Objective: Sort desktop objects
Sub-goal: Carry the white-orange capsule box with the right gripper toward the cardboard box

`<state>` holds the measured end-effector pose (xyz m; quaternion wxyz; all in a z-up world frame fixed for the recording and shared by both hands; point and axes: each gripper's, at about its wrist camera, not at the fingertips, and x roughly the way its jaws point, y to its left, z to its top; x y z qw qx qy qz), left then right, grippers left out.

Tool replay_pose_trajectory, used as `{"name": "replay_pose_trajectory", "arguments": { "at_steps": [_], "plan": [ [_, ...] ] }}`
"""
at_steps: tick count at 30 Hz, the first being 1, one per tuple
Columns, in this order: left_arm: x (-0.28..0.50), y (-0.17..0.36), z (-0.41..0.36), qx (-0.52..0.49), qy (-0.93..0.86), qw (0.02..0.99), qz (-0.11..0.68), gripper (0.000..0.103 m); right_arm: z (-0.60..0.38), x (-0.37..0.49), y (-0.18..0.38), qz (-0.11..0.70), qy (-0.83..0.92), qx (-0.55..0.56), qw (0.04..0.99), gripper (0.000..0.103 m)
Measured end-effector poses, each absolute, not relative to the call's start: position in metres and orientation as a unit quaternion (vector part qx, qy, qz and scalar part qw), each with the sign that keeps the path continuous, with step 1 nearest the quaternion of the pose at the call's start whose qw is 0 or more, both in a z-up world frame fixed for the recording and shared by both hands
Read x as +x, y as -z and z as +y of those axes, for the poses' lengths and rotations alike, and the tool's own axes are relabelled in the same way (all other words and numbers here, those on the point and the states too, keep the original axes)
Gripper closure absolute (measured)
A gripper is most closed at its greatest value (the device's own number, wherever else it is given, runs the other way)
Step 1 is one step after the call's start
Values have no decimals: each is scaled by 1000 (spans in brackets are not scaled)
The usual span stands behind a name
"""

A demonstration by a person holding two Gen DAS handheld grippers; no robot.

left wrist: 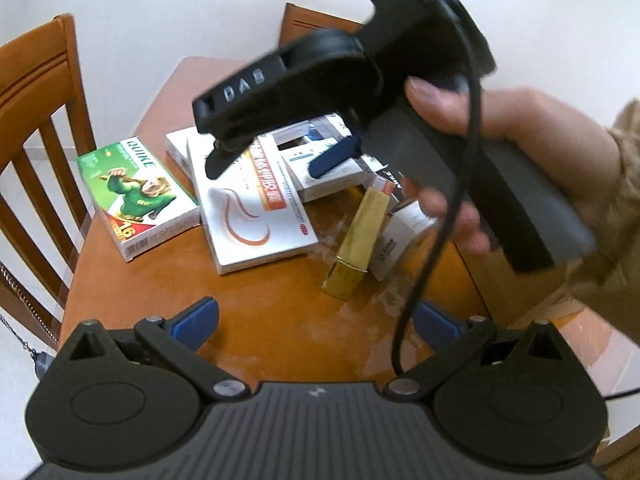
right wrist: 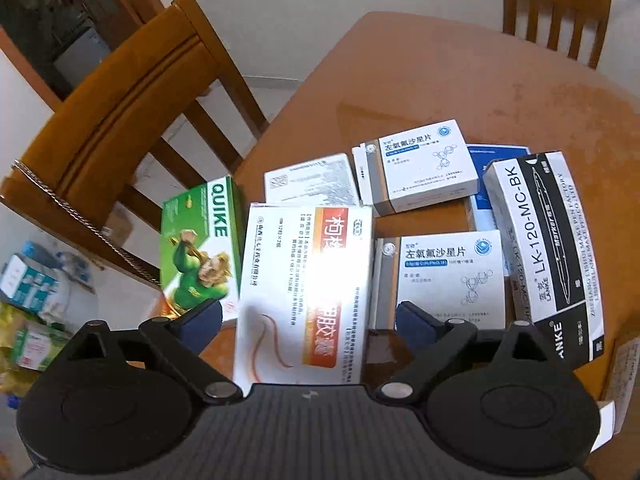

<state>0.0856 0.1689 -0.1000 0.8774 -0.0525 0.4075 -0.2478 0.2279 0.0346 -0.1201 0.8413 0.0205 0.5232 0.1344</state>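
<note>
Several boxes lie in a loose heap on the wooden table [left wrist: 280,300]: a green QUIKE box [left wrist: 136,196], a large white box with an orange band [left wrist: 252,216], a gold box [left wrist: 360,236] and a small white box [left wrist: 400,240]. My left gripper [left wrist: 316,322] is open and empty, short of the heap. A hand [left wrist: 460,128] holds my right gripper [left wrist: 276,160] open over the boxes. In the right wrist view my right gripper [right wrist: 308,324] straddles the orange-band box [right wrist: 304,280], beside the QUIKE box [right wrist: 200,248], two blue-and-white medicine boxes [right wrist: 424,164] [right wrist: 444,276] and a black marker box [right wrist: 548,248].
Wooden chairs stand at the table's left [left wrist: 36,120] and far side [left wrist: 304,24]. A flat white box [right wrist: 312,184] and a blue box [right wrist: 484,204] lie behind the heap. A brown carton [left wrist: 500,280] sits at the right. A black cable [left wrist: 440,240] hangs across the left wrist view.
</note>
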Motion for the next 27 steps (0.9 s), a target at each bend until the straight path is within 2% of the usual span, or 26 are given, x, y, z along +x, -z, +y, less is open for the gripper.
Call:
{"name": "replay_pose_trajectory", "arguments": {
  "at_steps": [3,14,16,18,27],
  "plan": [
    [88,104,170,-56,248,876,409,0,44,222,126,517,-125,0,847,1],
    [87,111,173,-57,257,870,416,0,71,210,134,520,-118,-82,842,0],
    [88,113,173,-56,256,869,419,0,74,208,136,520,-117,-93,841,2],
    [88,114,174,-55,256,869,419,0,75,206,138,521,-118,-101,839,14],
    [88,112,169,-53,263,868,417,0,53,202,128,543,-134,-54,827,15]
  ]
}}
